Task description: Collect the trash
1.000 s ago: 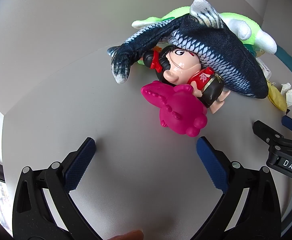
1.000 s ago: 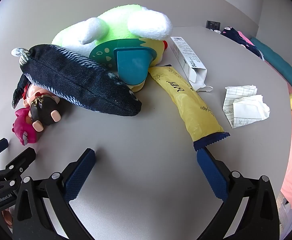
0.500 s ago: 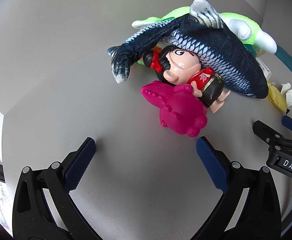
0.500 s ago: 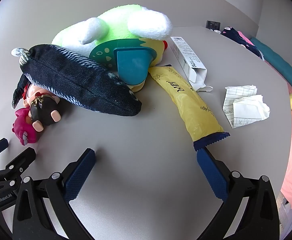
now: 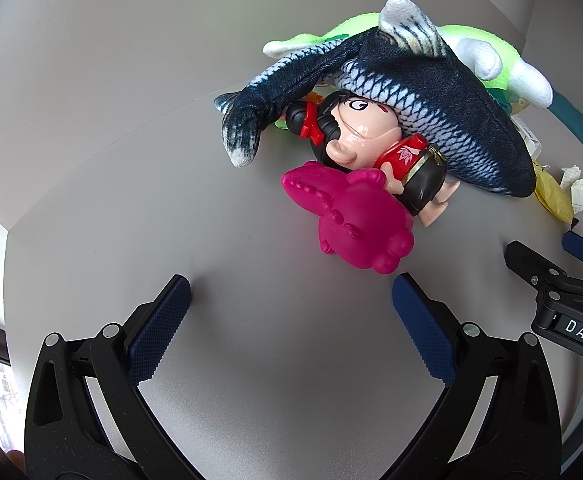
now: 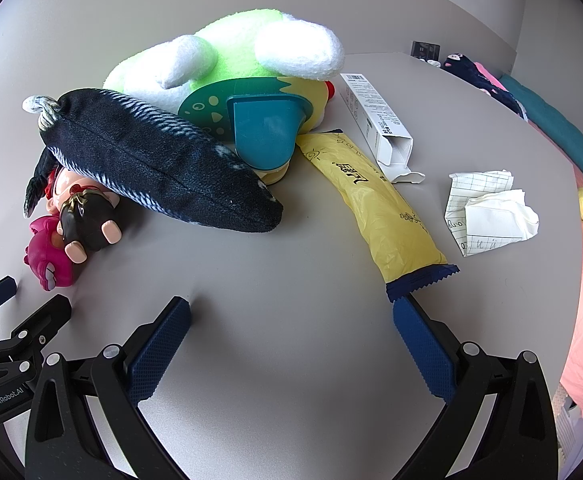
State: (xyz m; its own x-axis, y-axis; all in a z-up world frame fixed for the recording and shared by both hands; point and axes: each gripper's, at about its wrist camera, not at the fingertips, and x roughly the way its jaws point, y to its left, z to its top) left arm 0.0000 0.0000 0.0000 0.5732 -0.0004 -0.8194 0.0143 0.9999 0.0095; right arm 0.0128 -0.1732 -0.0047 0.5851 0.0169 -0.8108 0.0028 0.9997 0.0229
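- Hovering low over the grey table (image 5: 131, 208), the left gripper (image 5: 289, 300) has its fingers spread wide with nothing between them but bare surface.
- Ahead of its right finger lies a magenta rubber toy (image 5: 351, 224), touching a cartoon doll (image 5: 375, 156) in red and black, which is tucked under a dark blue plush fish (image 5: 423, 100).
- The right gripper (image 6: 291, 312) is likewise wide open and empty; its right finger (image 6: 423, 348) sits just beside, perhaps touching, the dark blue crimped end of a yellow snack wrapper (image 6: 375, 204).
- That wrapper stretches away from the gripper toward a green and white plush (image 6: 243, 56) with a teal bill, its far end running under the plush.
- A white carton (image 6: 375, 116) with an open, torn flap lies just right of the wrapper, near the plush.
- Crumpled lined paper (image 6: 491, 212) rests well to the right of the wrapper, apart from it, close to the table edge.
- The fish, seen from the right wrist, lies diagonally in front of the green plush, with the doll and magenta toy at its left end.
- Each gripper shows at the edge of the other's view, side by side over the near table.
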